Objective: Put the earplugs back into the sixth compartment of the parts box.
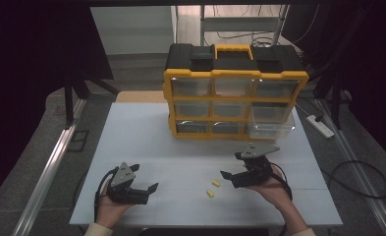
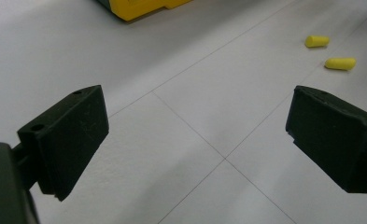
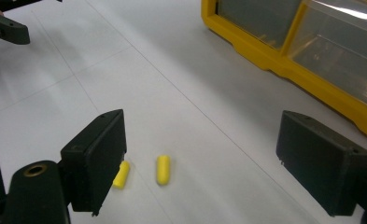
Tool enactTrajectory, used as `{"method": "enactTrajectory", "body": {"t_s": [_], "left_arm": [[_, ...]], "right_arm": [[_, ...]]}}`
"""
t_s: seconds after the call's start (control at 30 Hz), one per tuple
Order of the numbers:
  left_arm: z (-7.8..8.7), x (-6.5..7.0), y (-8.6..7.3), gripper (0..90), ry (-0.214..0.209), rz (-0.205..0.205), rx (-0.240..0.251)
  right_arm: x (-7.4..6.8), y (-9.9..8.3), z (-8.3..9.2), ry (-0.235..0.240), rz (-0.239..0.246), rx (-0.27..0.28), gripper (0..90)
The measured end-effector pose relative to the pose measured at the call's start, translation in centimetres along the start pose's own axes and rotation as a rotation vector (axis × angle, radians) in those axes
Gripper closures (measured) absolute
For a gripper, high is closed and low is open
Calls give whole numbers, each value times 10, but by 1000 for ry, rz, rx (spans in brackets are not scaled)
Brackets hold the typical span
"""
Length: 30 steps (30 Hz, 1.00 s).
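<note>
Two small yellow foam earplugs point(image 1: 215, 183) point(image 1: 210, 193) lie side by side on the white table point(image 1: 146, 132), between my two grippers. My left gripper point(image 1: 144, 177) is held low at the front left, open and holding nothing; in the left gripper view the gripper point(image 2: 197, 135) points at the earplugs point(image 2: 317, 41) point(image 2: 340, 63) farther off. My right gripper point(image 1: 231, 165) stands open just right of them; in the right gripper view the gripper point(image 3: 209, 158) hovers over the earplugs point(image 3: 163, 169) point(image 3: 121, 175), one partly behind its left finger point(image 3: 97, 158).
A yellow and black drawer organizer point(image 1: 234, 98) with clear drawers stands at the back of the table. Its lower right drawer point(image 1: 271, 129) is pulled out. A power strip point(image 1: 320, 125) and cables lie on the floor to the right. Metal rails point(image 1: 48, 167) flank the table.
</note>
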<state>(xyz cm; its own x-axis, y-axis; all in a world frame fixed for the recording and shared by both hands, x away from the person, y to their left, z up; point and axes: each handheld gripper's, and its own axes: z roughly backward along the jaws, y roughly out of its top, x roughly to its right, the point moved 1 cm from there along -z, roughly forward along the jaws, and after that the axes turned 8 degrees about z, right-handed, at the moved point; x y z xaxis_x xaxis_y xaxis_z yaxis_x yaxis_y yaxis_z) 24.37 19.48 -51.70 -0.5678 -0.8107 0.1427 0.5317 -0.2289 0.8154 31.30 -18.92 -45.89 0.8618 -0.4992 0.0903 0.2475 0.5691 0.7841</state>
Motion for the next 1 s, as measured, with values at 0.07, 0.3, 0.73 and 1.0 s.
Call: {"method": "enactTrajectory", "body": {"t_s": [0.07, 0.3, 0.73, 1.0], "left_arm": [[-1, 1, 0, 57, -1, 0, 1], [0, 1, 0, 58, 0, -4, -1], [0, 1, 0, 58, -2, -9, -2], [-2, 2, 0, 59, -4, -10, -6]], "right_arm": [[-3, 2, -3, 7, 8, 7, 168], [-13, 7, -22, 41, 31, -60, 178], [-18, -7, -49, 39, 25, -179, 200], [-16, -14, -60, 22, 19, -246, 243]]}}
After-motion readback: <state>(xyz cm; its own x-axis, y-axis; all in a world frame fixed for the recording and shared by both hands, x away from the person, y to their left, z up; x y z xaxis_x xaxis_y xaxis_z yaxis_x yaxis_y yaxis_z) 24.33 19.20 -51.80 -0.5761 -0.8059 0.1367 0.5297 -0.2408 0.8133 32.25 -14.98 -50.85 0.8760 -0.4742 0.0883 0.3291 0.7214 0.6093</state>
